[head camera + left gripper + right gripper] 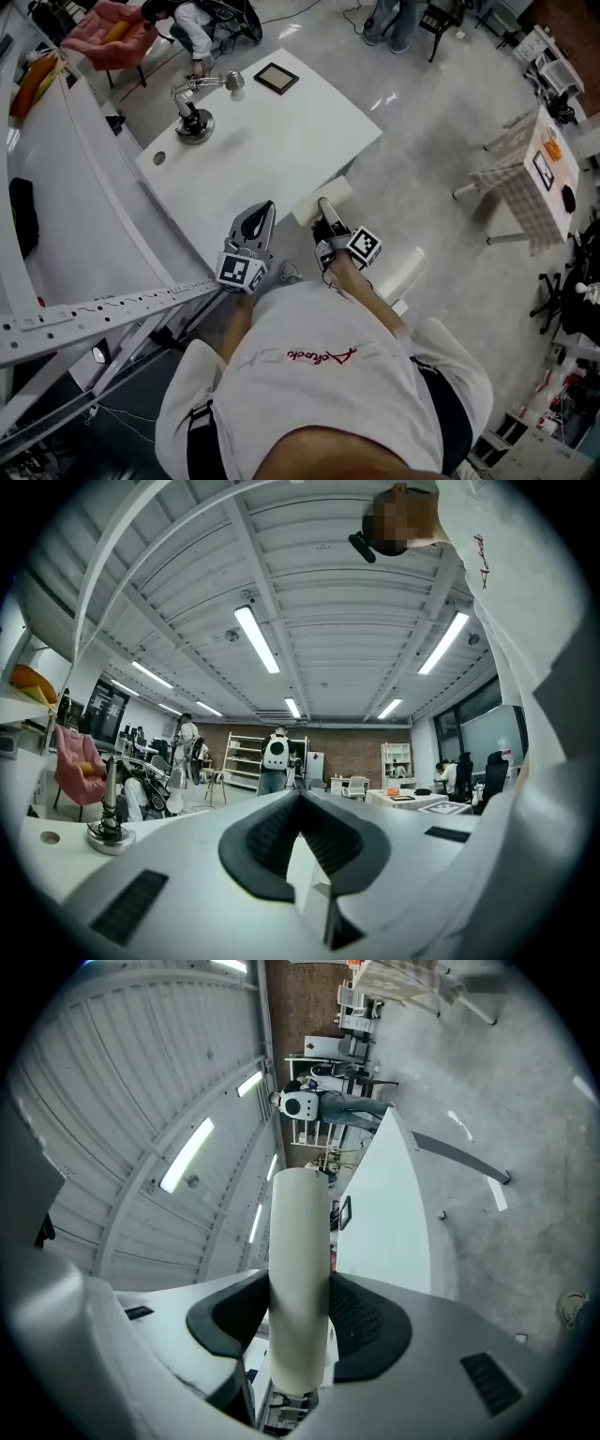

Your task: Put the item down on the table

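While the person (328, 375) stands at the near corner of the white worktop (281, 141), both tongs point level toward it.

Right tongs (300, 1283): turned on their side, jaws part-way apart, pads pressed on either side of a cream-white roll (298, 1232). The roll is a smooth cylinder that sticks out past the jaws at both ends. Head view puts it crosswise at the worktop's near edge, by the corner. Whether it touches the surface I cannot tell.

Left tongs (300, 797): jaws together, tips meeting, nothing between them. They sit just beside the right tongs, over the same near edge, apart from the roll.

On the worktop, well away from both tongs:
- a silver desk lamp (194, 120) with round base and jointed arm, toward the far left
- a dark-framed square picture (276, 78) lying flat near the far corner
- a small round grommet (158, 157) near the left edge

A pink chair (108, 33) stands beyond the far left. Across the grey floor (441, 112) to the right is a small table with a checked cloth (520, 183). In the left gripper view, a person with a white backpack (275, 752) stands far off by open shelving (239, 757)
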The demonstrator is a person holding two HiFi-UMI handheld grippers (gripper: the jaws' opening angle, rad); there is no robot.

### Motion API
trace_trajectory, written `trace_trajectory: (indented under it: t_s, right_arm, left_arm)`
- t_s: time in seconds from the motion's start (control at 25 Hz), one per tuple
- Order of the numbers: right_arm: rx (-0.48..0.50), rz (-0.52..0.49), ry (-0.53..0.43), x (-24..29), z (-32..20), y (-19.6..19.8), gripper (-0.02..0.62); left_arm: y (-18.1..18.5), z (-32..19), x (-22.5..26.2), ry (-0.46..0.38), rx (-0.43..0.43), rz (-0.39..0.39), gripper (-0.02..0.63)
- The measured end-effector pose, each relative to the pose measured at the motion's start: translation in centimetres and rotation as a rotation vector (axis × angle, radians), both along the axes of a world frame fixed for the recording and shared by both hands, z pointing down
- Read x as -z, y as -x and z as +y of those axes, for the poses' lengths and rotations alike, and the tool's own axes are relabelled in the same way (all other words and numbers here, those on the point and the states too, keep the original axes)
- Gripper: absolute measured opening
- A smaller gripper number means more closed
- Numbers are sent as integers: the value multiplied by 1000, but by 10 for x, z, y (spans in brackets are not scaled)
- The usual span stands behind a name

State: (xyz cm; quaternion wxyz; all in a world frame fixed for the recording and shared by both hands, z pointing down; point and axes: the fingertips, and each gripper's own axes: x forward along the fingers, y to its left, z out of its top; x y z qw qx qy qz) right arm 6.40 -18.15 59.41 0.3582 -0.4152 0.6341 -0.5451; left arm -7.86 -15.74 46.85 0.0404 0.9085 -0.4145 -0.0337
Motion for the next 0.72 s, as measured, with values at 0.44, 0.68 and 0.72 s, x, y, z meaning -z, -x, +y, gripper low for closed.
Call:
trace_trajectory:
  t_s: [0.44, 0.68, 0.72]
  right_arm:
    - [28, 16, 10, -7, -82, 28, 201]
    - [22, 13, -5, -14, -94, 29, 201]
    - [15, 7, -3, -15, -95, 29, 201]
  left_arm:
    - [30, -83, -12, 17, 18, 23, 5]
    - [31, -96, -20, 32, 6, 15, 5]
    - [31, -97, -21, 33, 4, 14, 5]
